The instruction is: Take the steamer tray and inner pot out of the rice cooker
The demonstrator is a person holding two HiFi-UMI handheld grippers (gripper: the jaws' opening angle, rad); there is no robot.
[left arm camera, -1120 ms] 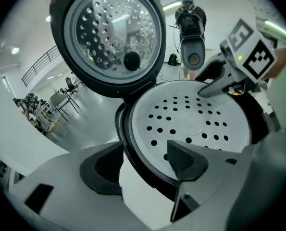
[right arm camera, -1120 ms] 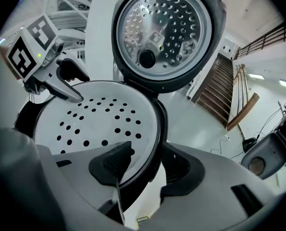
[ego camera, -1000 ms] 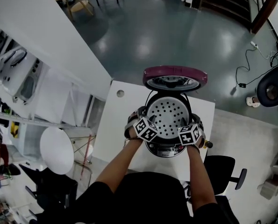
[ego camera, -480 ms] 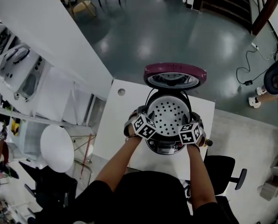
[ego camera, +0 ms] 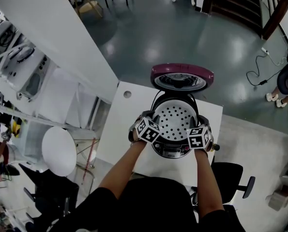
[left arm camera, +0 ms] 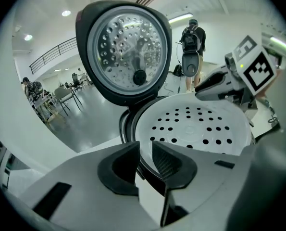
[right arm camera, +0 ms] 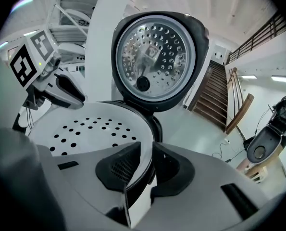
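We have just been closing our left gripper (left arm camera: 143, 149) and right gripper (right arm camera: 146, 153), both now narrow, pinching opposite rims of the steamer tray (ego camera: 175, 121), seated in the open rice cooker (ego camera: 174, 152) on the desk (ego camera: 120, 129)

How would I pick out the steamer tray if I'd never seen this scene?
On the white table stands a rice cooker with its maroon lid raised. The steamer tray is the round dish in its mouth: flat white with dark holes, unlike the lid's shiny metal plate.

Rice cooker (ego camera: 172, 153): on the counter (ego camera: 125, 122), nearer its right edge.
Steamer tray (ego camera: 175, 120): in the cooker's mouth.
Lid (ego camera: 181, 74): upright behind the tray.
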